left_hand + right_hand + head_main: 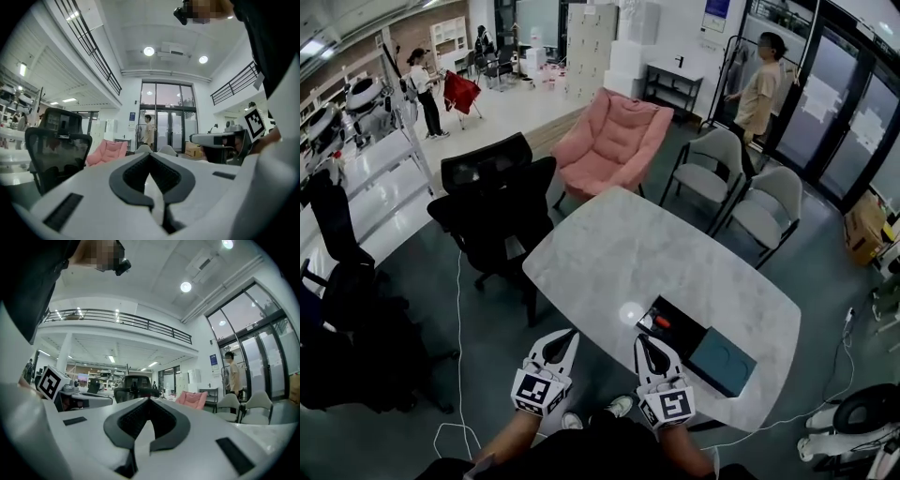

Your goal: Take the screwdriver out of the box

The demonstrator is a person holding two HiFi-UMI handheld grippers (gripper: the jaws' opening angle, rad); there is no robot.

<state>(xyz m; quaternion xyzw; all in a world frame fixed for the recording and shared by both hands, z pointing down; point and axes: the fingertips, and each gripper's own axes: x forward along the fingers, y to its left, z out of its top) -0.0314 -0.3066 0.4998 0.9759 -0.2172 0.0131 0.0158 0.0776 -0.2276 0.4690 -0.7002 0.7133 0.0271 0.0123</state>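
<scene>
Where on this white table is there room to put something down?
Most of the table is bare: the whole far stretch toward the pink chair and grey chairs. Crowded only at the near edge, where the open box and teal lid sit by the right gripper.

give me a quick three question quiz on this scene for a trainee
1. True or false: the screwdriver lies on the table, outside the box.
2. The right hand-held gripper is: A open; B shut and empty; C shut on the screwdriver.
3. Fill in: the armchair beyond the table is ____ in colour.

Key: 1 false, it is in the open box; 2 B; 3 pink.
</scene>
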